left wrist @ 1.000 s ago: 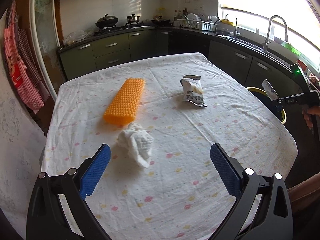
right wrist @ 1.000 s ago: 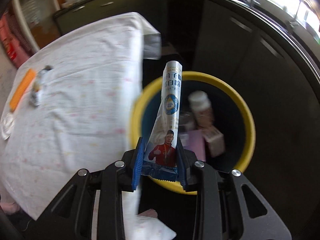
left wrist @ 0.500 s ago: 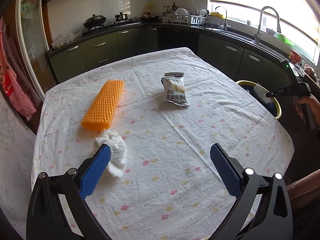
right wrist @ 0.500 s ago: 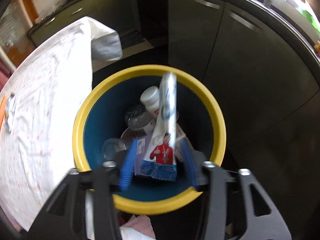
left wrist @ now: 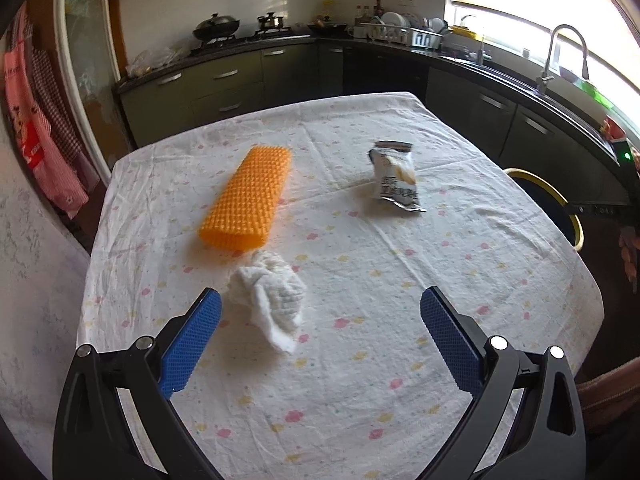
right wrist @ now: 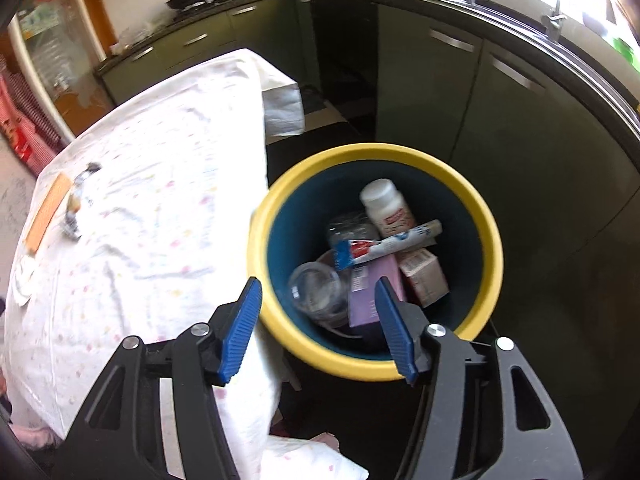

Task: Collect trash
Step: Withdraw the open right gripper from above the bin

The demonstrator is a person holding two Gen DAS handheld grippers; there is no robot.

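Landmark: yellow-rimmed, dark blue round plastic bin (right wrist: pixel 494 248), on the floor just off the table's edge.
Orange knobbly plastic sleeve (left wrist: pixel 247 197): on the flower-print white tablecloth (left wrist: pixel 400 320), well left of the bin.
Crumpled white paper tissue (left wrist: pixel 267 292): just beside the sleeve's near end.
Left gripper (left wrist: pixel 320 312): jaws wide apart, empty, over the cloth; the tissue lies past the left pad.
Silver snack packet (left wrist: pixel 395 178): on the cloth, between sleeve and bin.
Long printed white wrapper (right wrist: pixel 386 244): inside the bin, atop a white bottle (right wrist: pixel 386 208) and boxes.
Right gripper (right wrist: pixel 318 322): above the bin; jaws have just been opening, nothing between them.
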